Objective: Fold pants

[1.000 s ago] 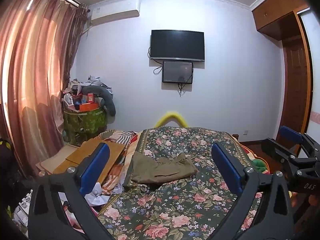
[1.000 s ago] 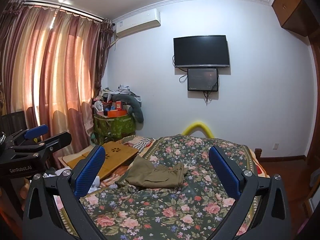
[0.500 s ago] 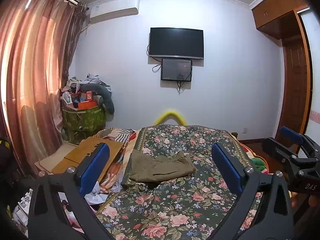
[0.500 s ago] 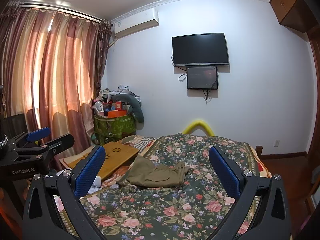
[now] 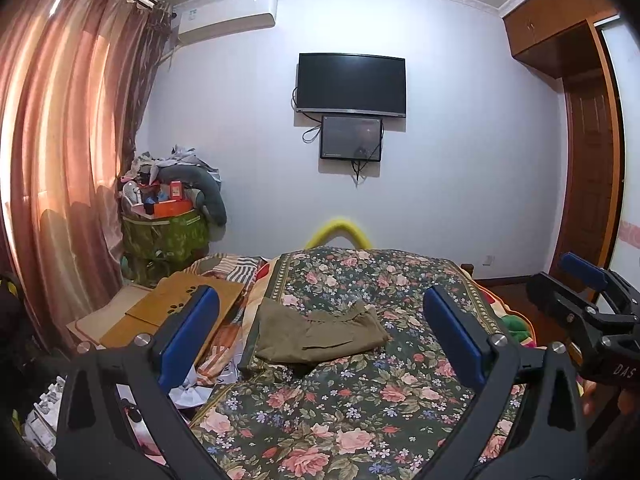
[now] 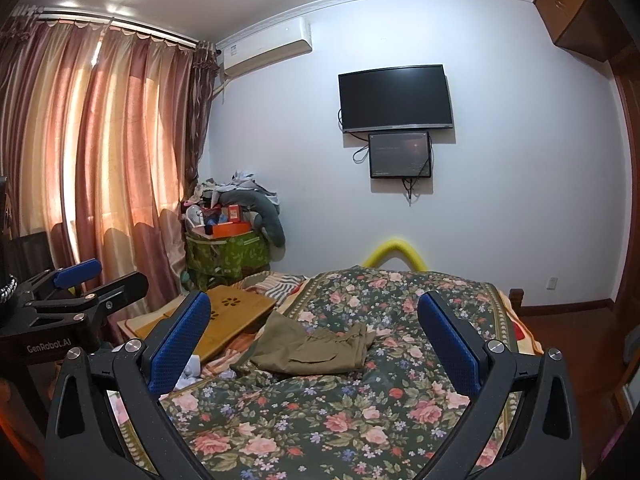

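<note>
- Pants (image 5: 318,334), olive green and loosely bunched, are lying on the floral bedspread (image 5: 360,408), toward its left side and well ahead of both of your grippers; the right wrist view shows them (image 6: 312,348) with one end rumpled up toward the wall.
- You are holding the left gripper (image 5: 320,328) with its jaws spread wide, nothing between the blue pads (image 5: 188,336), raised over the near part of the bed and touching no cloth.
- You are holding the right gripper (image 6: 314,332) just as wide, its fingers (image 6: 448,344) bare and empty, likewise clear of the pants.
- Each gripper is showing in the other's camera: the right one at the right edge of the left wrist view, the left one at the left edge of the right wrist view.
- A wooden lap desk (image 6: 228,316) is sitting beside the bedspread on the left, near the pants.
- A television (image 5: 351,84) is hanging on the far wall with a smaller screen (image 5: 351,138) just under it.
- Curtains (image 6: 100,160) are glowing on the left.
</note>
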### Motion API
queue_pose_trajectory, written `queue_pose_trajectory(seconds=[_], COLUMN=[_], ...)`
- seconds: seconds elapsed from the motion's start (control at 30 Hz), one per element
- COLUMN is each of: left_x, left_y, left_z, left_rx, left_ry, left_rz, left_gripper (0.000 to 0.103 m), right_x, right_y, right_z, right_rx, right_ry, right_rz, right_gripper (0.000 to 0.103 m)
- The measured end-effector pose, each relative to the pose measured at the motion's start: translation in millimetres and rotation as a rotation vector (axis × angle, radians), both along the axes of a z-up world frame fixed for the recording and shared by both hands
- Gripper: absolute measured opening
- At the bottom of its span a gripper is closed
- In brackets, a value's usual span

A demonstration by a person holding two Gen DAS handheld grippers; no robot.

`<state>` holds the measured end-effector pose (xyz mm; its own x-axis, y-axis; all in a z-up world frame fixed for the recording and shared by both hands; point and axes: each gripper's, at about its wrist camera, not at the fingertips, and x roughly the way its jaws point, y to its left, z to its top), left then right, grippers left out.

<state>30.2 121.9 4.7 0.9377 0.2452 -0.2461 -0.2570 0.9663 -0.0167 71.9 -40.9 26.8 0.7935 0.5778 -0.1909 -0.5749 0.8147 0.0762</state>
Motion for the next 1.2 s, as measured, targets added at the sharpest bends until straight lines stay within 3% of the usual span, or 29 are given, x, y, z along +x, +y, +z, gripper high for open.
queue_pose_trajectory(seconds=[1.2], left_x=[8.3], left_y=[-8.7], left_z=[-5.6], left_rx=[-0.02], left_ry=[0.041], left_rz=[-0.062], left_gripper=[0.103], right_x=[7.1], right_y=[-3.9], right_z=[-6.5], right_rx=[0.011], right_ry=[0.025], right_rz=[-0.018], right_gripper=[0.103])
